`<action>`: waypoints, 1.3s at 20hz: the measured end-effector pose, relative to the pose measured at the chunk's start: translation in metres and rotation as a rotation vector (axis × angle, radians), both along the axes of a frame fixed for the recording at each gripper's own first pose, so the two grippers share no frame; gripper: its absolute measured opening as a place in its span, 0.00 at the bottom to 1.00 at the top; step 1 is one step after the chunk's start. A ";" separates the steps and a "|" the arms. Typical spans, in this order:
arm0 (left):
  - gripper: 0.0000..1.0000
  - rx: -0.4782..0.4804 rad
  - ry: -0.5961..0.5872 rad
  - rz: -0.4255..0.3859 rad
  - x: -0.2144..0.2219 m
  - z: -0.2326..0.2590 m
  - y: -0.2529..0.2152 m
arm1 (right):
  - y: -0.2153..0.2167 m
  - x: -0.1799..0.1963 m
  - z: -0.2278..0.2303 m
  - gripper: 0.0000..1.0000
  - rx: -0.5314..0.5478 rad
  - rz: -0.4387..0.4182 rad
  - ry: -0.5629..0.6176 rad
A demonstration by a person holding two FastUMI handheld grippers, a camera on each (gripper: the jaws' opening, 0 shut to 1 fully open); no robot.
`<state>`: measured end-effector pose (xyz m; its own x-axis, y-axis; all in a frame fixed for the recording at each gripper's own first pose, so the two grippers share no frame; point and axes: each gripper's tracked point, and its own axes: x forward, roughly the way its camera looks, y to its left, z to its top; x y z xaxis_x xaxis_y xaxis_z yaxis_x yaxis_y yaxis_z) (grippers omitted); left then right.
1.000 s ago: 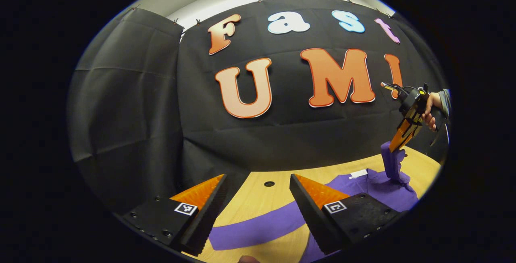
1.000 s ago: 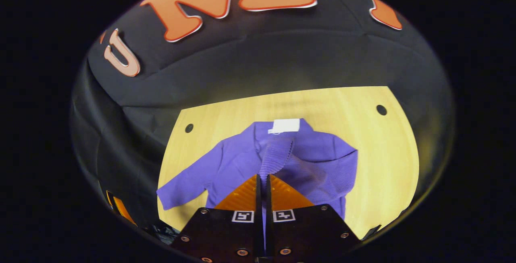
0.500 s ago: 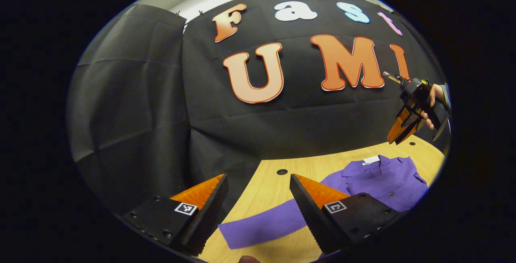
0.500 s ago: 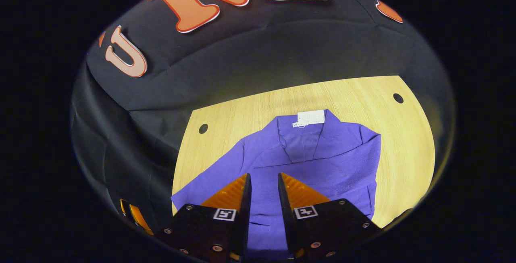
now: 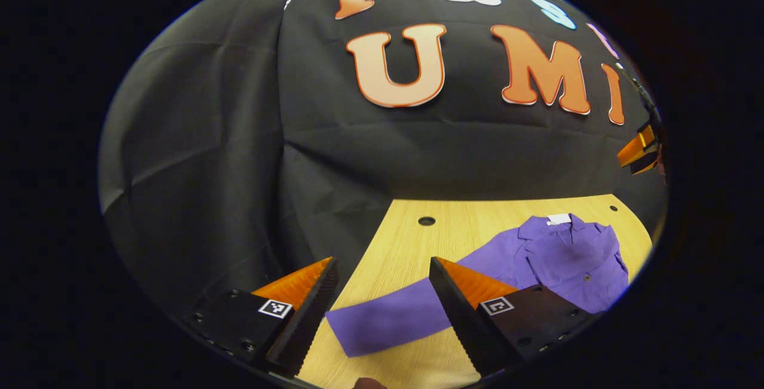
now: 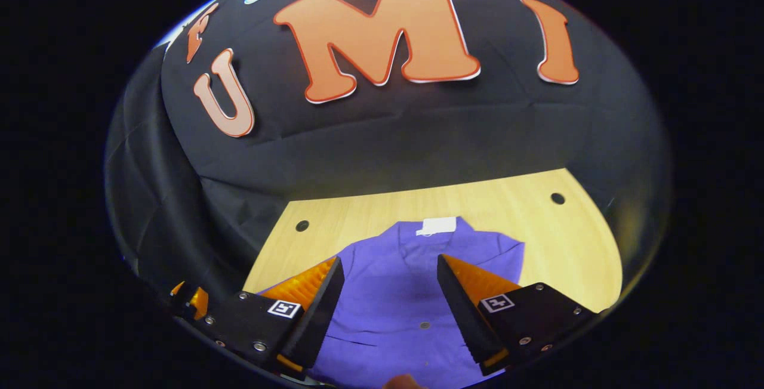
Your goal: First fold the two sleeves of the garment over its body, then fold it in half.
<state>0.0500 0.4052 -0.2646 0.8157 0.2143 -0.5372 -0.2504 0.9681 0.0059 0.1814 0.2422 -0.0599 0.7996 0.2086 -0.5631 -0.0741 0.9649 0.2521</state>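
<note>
Left gripper view: left gripper (image 5: 382,299) spread wide, grasping nothing, poised above the near end of the wooden table (image 5: 406,246). Between its fingers, flat on the table, the cuff end of the purple garment's left sleeve (image 5: 388,320), stretched out and away from the garment's body, not yet folded over. Purple garment (image 5: 567,258) spread flat farther along the table, beyond the sleeve, a white tag (image 5: 559,219) at its collar on the side toward the black cloth wall (image 5: 239,156). Small round hole (image 5: 427,221) in the table beside the sleeve, toward the wall. High above the garment's far side, against the wall, the tips of the right gripper (image 5: 637,153), well clear of the fabric.

Right gripper view: right gripper (image 6: 388,299) released, fingers wide apart, empty, hanging over the garment's (image 6: 400,293) body. White tag (image 6: 439,225) at the collar, just beyond the fingers, toward the wall. On the garment's right side, a neat straight edge with nothing trailing onto the bare table (image 6: 555,246). Two small buttons down the front between the fingers. Table holes on either side of the collar, near the wall.
</note>
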 end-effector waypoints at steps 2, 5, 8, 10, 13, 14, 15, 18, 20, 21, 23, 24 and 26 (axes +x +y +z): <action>0.98 -0.059 0.098 0.025 -0.005 -0.026 0.003 | -0.013 -0.009 0.011 0.95 -0.025 -0.012 -0.053; 0.98 -0.158 0.231 0.104 -0.016 -0.065 0.015 | -0.037 -0.021 0.029 0.95 -0.040 -0.038 -0.134; 0.99 -0.289 0.356 0.189 -0.026 -0.104 0.017 | -0.055 -0.035 0.048 0.95 -0.019 -0.055 -0.187; 1.00 -0.331 0.424 0.235 -0.031 -0.128 0.024 | -0.074 -0.046 0.059 0.95 -0.067 -0.066 -0.235; 0.98 -0.408 0.550 0.228 -0.044 -0.155 0.015 | -0.092 -0.056 0.064 0.95 -0.133 -0.070 -0.271; 0.98 -0.417 0.591 0.230 -0.048 -0.161 0.016 | -0.094 -0.060 0.063 0.95 -0.146 -0.063 -0.272; 0.99 -0.429 0.627 0.240 -0.052 -0.171 0.018 | -0.098 -0.064 0.063 0.95 -0.160 -0.062 -0.277; 0.98 -0.462 0.720 0.250 -0.055 -0.196 0.016 | -0.108 -0.073 0.063 0.95 -0.179 -0.054 -0.289; 0.98 -0.471 0.786 0.270 -0.059 -0.207 0.018 | -0.111 -0.080 0.060 0.95 -0.176 -0.043 -0.265; 0.98 -0.488 0.803 0.275 -0.058 -0.213 0.018 | -0.113 -0.082 0.061 0.95 -0.180 -0.041 -0.269; 0.99 -0.505 0.834 0.302 -0.060 -0.221 0.022 | -0.119 -0.087 0.065 0.95 -0.202 -0.043 -0.281; 0.98 -0.510 0.854 0.319 -0.062 -0.224 0.024 | -0.122 -0.090 0.063 0.95 -0.207 -0.045 -0.280; 0.97 -0.495 0.892 0.339 -0.063 -0.227 0.028 | -0.120 -0.092 0.061 0.95 -0.195 -0.039 -0.270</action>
<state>-0.0132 0.4329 -0.4921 0.0251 -0.0492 -0.9985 -0.6058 0.7937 -0.0544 0.0896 0.1217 0.0007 0.9308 0.0837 -0.3557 -0.0748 0.9964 0.0388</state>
